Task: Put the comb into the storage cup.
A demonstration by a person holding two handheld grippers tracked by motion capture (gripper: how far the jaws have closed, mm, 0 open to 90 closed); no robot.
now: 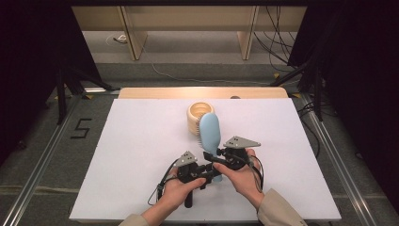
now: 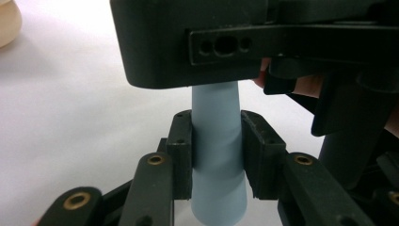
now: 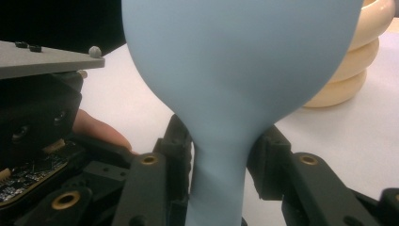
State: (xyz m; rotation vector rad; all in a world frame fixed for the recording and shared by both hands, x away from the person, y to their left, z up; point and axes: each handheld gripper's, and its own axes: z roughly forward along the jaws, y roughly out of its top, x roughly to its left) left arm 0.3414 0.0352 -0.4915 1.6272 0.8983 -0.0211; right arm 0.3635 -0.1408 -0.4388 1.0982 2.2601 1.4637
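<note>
Hand-held gripper (image 2: 216, 157) on the left is clamped on the blue hairbrush (image 1: 210, 134) handle above the desk (image 1: 141, 155), so the right hand-held gripper (image 3: 219, 165), loosely around the neck, should be eased off squarely.

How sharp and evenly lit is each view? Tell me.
High view: table evenly bright, surroundings dark, soft overall. Left gripper view: brush handle fairly sharp, white background glaring. Right gripper view: the brush's blue head close and slightly soft, ribbed cream holder blurred.
</note>
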